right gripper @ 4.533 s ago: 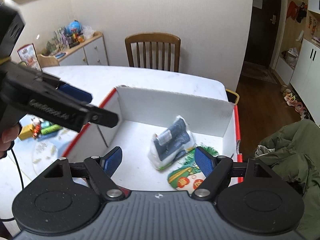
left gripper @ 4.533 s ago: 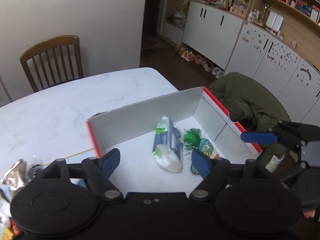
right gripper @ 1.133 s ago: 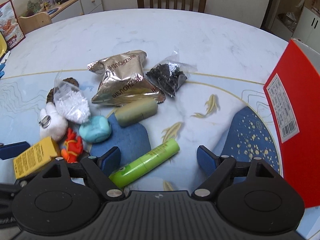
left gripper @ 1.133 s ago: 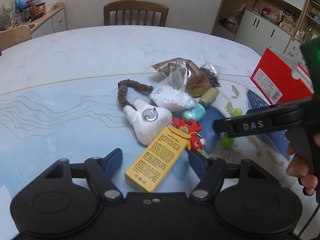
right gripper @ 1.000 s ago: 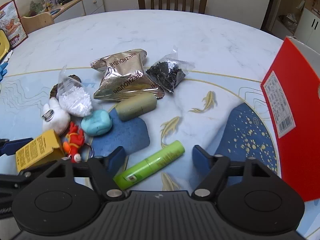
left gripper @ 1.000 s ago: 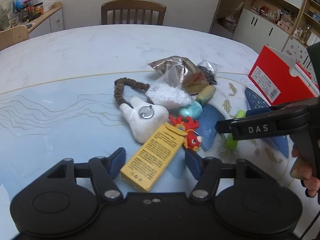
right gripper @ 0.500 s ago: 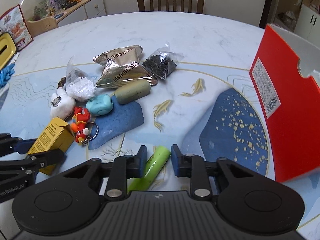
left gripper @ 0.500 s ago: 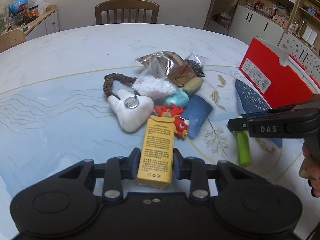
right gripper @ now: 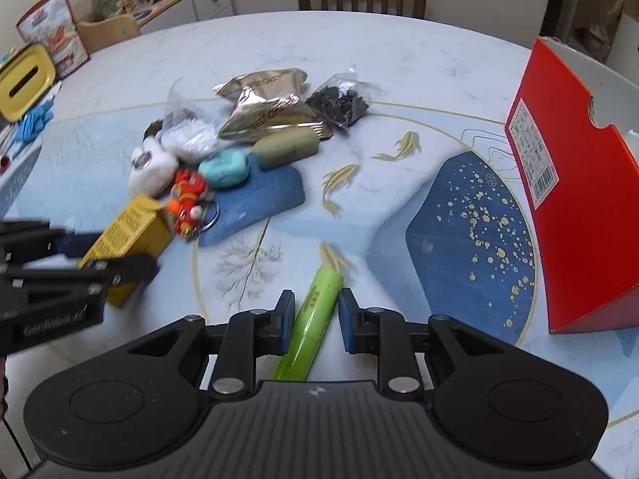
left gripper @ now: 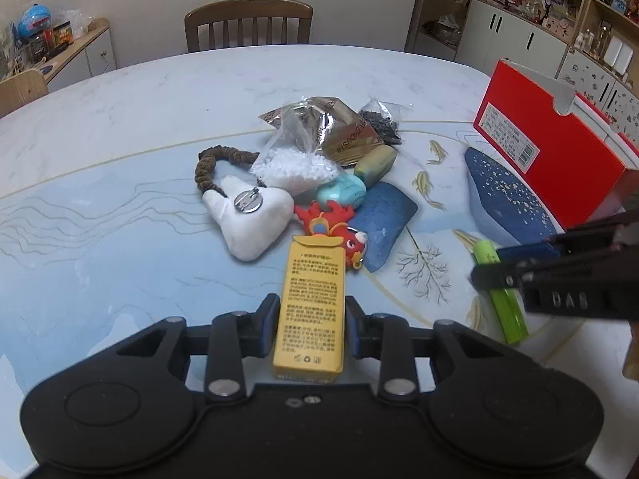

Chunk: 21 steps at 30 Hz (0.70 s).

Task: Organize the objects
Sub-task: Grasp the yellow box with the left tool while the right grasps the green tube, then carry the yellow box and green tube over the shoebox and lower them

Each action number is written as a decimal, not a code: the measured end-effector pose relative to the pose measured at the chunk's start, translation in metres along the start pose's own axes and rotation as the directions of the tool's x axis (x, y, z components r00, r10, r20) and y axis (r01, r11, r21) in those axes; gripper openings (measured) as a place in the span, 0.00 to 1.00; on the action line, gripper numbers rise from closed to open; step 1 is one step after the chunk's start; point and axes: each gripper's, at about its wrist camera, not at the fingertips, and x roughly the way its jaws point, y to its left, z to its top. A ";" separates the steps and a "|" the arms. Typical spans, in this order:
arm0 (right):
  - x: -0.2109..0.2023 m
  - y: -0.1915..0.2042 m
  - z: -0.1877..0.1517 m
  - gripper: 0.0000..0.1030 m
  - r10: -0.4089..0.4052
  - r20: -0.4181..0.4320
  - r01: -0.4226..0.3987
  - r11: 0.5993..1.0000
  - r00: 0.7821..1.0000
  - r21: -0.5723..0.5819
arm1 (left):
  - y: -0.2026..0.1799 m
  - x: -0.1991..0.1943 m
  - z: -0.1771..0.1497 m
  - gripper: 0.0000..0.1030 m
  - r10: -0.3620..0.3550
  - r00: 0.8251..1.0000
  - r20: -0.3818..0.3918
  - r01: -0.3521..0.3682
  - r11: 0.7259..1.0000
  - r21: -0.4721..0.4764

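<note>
Near the tabletop [left gripper: 120,119] edge, left claw [left gripper: 312,321] has clamped the yellow box [left gripper: 311,303]; right claw [right gripper: 315,315] has closed on the green tube [right gripper: 315,323].

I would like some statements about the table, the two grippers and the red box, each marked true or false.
1. The left gripper is shut on the yellow box. True.
2. The right gripper holds the turquoise stone. False: its fingers clamp the green tube.
3. The red box stands at the table's right side. True.
4. The white plush lies inside the red box. False: it lies on the table, beside the red fish keychain.
</note>
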 end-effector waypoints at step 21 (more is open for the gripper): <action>-0.055 -0.029 -0.012 0.15 0.065 0.046 -0.065 0.998 0.997 0.001 | -0.042 -0.023 0.014 0.28 -0.051 0.998 -0.024 0.050 0.998 -0.046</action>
